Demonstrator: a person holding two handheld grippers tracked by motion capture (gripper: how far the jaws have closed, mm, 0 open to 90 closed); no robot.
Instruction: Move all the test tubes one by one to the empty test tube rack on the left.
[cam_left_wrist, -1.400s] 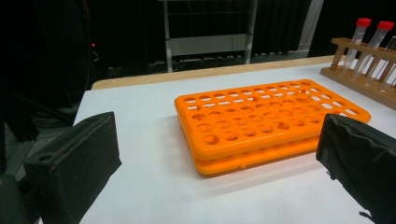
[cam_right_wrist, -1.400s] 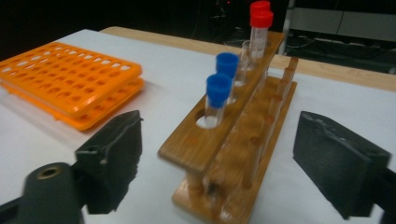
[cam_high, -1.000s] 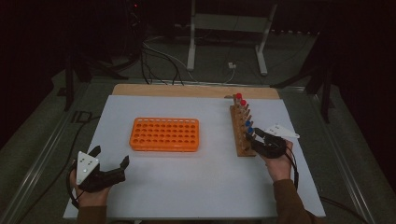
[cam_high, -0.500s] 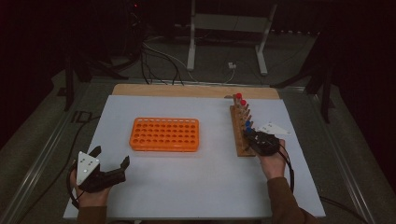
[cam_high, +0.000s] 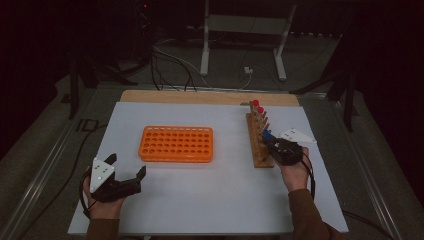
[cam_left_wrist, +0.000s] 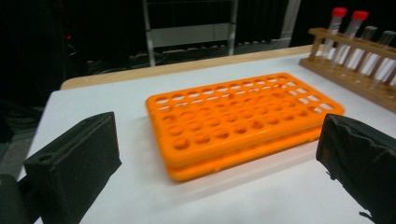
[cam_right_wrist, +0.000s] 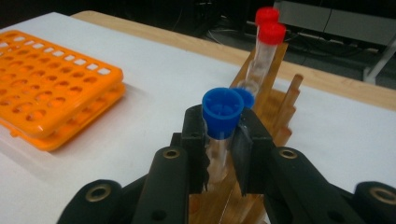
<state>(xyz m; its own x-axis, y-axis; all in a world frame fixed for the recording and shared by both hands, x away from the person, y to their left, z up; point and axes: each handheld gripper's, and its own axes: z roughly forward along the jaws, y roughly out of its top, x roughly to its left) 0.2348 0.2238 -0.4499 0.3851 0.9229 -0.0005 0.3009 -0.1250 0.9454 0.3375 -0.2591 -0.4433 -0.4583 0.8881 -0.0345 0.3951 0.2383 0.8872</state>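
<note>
Right gripper view shows your right claw (cam_right_wrist: 219, 144) clenched on a clear plastic test tube with a blue screw cap (cam_right_wrist: 221, 122), just under the cap, while the tube stands in the wooden tube rack (cam_right_wrist: 275, 105) at the bench's right side. Its jaws have just been closing onto that tube. Lift straight up along the tube's axis so it clears its hole without tipping the rack or knocking the red-capped tubes (cam_right_wrist: 270, 32) behind. Your left claw (cam_high: 127, 176) rests released near the orange plastic multi-hole rack (cam_high: 176, 143), holding nothing.
</note>
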